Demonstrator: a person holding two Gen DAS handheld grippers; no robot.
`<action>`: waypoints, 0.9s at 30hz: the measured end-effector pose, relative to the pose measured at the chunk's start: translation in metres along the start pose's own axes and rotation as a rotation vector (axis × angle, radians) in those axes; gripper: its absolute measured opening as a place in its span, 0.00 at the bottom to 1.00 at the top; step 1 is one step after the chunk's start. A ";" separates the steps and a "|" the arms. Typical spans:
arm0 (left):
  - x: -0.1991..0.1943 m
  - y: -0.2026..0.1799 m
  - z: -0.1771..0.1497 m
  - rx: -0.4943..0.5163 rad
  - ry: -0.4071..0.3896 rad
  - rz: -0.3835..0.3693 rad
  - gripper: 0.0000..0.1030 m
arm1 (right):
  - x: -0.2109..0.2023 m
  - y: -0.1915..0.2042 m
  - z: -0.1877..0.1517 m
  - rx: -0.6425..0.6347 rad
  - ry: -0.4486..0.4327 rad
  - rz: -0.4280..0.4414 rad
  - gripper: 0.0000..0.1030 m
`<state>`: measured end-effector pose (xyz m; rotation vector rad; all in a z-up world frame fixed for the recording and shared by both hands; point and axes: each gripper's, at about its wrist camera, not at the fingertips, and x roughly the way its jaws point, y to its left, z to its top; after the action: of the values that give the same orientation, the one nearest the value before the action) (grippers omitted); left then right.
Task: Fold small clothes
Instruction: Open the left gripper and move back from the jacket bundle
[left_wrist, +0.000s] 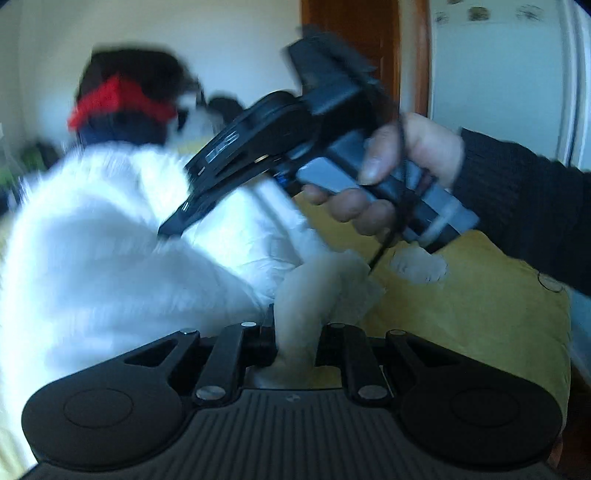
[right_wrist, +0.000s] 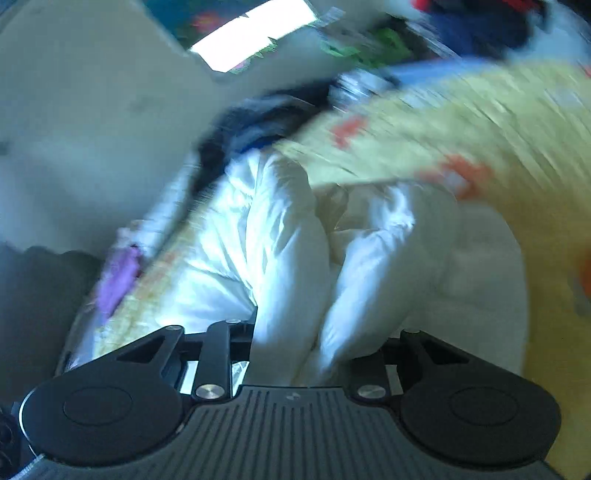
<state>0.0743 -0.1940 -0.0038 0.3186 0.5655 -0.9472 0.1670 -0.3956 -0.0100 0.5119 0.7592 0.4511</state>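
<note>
Both views were motion-blurred. We saw the left hand-held gripper (left_wrist: 295, 343) clamped on a bunched fold of the white garment (left_wrist: 110, 240), cloth pinched between its nearly closed jaws. The rest of the garment spread out up and left of it, over the yellow bedspread (left_wrist: 461, 306).

In the left wrist view the right hand-held gripper (left_wrist: 173, 225) pointed down-left over the garment, held by a hand (left_wrist: 399, 173) in a dark sleeve (left_wrist: 528, 206). In its own view, the right hand-held gripper (right_wrist: 314, 354) had white cloth bunched between its jaws. Whether the pads pressed on it, we couldn't tell through the blur.

The garment (right_wrist: 280, 251) lay crumpled on the bed, a yellow patterned cover (right_wrist: 461, 133) just behind it. A blurred pile of red and dark clothes (left_wrist: 122, 107) sat beyond.
</note>
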 end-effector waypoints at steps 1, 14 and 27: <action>0.009 0.004 -0.003 -0.016 0.011 -0.004 0.14 | 0.001 -0.015 -0.007 0.032 0.000 -0.012 0.35; -0.063 -0.009 -0.009 0.021 -0.185 0.001 0.74 | -0.024 -0.063 -0.050 0.363 -0.191 0.162 0.69; -0.098 0.107 0.022 -0.276 -0.393 0.388 0.85 | -0.175 0.006 -0.141 0.258 -0.308 0.491 0.98</action>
<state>0.1258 -0.0795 0.0724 -0.0125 0.2527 -0.5256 -0.0512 -0.4493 -0.0011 0.9947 0.3889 0.7129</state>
